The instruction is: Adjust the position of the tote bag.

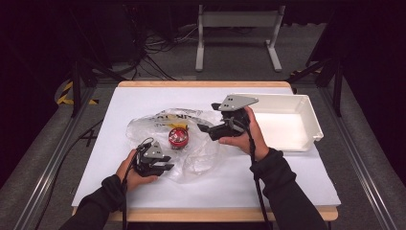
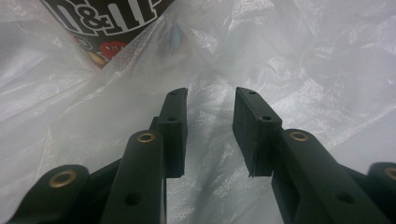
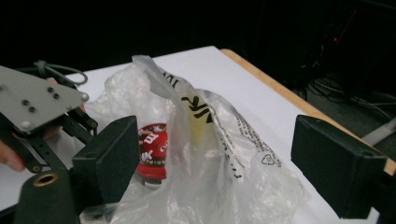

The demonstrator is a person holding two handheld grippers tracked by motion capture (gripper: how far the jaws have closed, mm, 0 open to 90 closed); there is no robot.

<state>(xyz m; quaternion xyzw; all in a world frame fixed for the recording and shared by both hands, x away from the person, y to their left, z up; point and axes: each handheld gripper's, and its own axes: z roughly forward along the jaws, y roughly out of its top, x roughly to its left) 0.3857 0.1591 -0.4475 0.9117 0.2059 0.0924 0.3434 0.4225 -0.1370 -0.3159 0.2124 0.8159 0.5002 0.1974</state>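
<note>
Seen from the high view: a crumpled clear plastic bag [image 1: 189, 139] spread across the middle of the white table [image 1: 119, 124], with a red-lidded candy tub [image 1: 178, 138] inside it, lying near the bag's centre. At the bag's near left edge, the left gripper [image 1: 165, 167], held low in the person's left hand [image 1: 130, 168], fingers pointing right onto the film. Raised above the bag's right side, the right gripper [image 1: 207, 117], gripped by the right hand [image 1: 249, 136], fingers aimed left toward the tub. Behind and to the right of that hand, an empty-looking white tray [image 1: 306, 115] set at the table's far right.

From the left gripper view: left gripper [image 2: 210, 121] fingers [image 2: 173, 126] partly apart with a clear gap, rumpled bag [image 2: 299, 60] film lying beneath and between them, pads not pressing on it; the tub's dark printed label [image 2: 100, 25] visible through the plastic at upper left.

From the right gripper view: right gripper [image 3: 229, 163] fingers [image 3: 338, 163] spread wide, clamping nothing; bag [image 3: 224, 140] standing up in a peak between them; candy tub [image 3: 153, 151] just beside the left finger, behind the film; left gripper [image 3: 35, 100] at far left.
</note>
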